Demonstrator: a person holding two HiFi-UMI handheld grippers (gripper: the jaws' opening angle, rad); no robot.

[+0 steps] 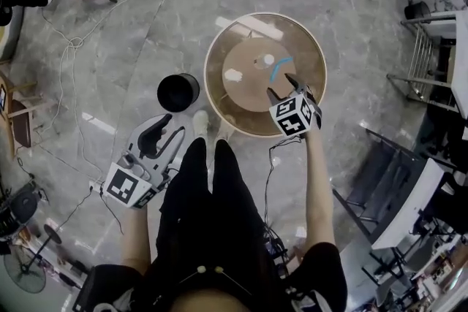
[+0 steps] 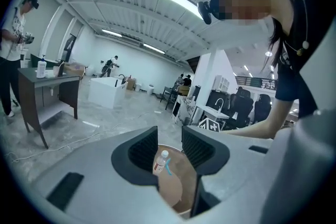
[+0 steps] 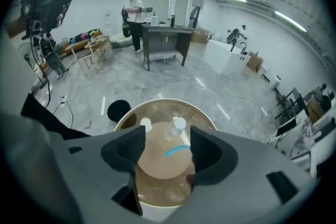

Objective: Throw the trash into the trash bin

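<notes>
Left tongs (image 1: 173,123), right tongs (image 1: 279,84): apart, empty. Bottle (image 3: 175,128), label unreadable, on counter (image 1: 307,47); trash bin (image 1: 178,91) left, outside left gripper view.

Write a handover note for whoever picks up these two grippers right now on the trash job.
Left gripper: jaws open, empty, held low near the bin, off the table.
Right gripper: jaws open, empty, over the table, aimed at the bottle.
Things: bottle, blue strip and white wad are all on the round table. The black bin stands on the floor beside it.
Done: no trash lifted; the bin's inside is too dark to read.
Left: grab each piece and drop it in the bin, probably the bottle first.
</notes>
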